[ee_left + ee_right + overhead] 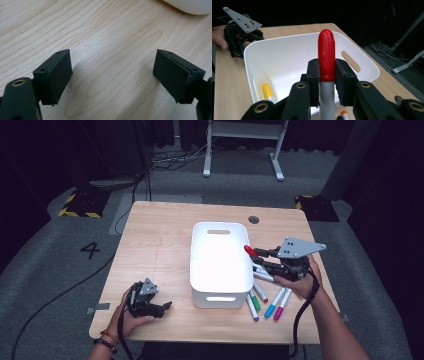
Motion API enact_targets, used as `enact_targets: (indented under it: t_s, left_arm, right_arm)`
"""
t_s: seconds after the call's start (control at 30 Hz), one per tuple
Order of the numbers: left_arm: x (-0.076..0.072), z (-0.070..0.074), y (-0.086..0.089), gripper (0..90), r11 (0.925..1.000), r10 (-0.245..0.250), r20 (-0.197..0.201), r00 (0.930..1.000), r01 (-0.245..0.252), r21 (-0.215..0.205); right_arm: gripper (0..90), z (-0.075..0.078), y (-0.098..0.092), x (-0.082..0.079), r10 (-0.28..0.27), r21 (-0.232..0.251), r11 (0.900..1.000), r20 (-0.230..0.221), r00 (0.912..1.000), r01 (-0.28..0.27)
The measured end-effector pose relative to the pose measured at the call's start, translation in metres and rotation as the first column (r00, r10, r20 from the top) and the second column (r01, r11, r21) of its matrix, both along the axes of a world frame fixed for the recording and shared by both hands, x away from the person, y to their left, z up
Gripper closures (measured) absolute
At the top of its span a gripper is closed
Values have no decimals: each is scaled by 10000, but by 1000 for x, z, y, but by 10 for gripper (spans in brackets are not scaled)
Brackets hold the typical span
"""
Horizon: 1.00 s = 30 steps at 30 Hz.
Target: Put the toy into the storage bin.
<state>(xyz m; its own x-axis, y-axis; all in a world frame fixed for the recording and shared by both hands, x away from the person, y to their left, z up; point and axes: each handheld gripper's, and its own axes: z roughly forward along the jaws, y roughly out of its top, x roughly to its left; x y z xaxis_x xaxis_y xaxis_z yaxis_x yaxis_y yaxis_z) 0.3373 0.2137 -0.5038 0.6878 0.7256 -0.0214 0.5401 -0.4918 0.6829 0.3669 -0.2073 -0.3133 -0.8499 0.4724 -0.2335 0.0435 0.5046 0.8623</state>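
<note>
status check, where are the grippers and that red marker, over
Right gripper shut on red-capped marker, at the white bin rim. Left gripper open, nothing between its fingers, parked on table. Yellow marker already in bin; path clear.

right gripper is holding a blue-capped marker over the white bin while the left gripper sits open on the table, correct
Not quite: the cap is red, not blue. The right gripper view shows the right gripper shut on a red-capped marker above the white bin. The rest holds: the left gripper rests open on the table.
</note>
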Motion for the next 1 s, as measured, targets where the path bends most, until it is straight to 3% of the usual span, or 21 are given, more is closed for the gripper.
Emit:
enact_targets:
  t_s: [0.63, 1.0]
  left_arm:
    - [0, 0, 0, 159, 10000, -1, -1, 10000, 1, 5]
    - [0, 0, 0, 159, 10000, 10, -1, 10000, -10, -3]
  right_arm:
    - [748, 2, 57, 3, 878, -577, 9944, -245, 9958, -890]
    - [747, -18, 88, 13, 1167, -1484, 9799, -1148, 9865, -1332]
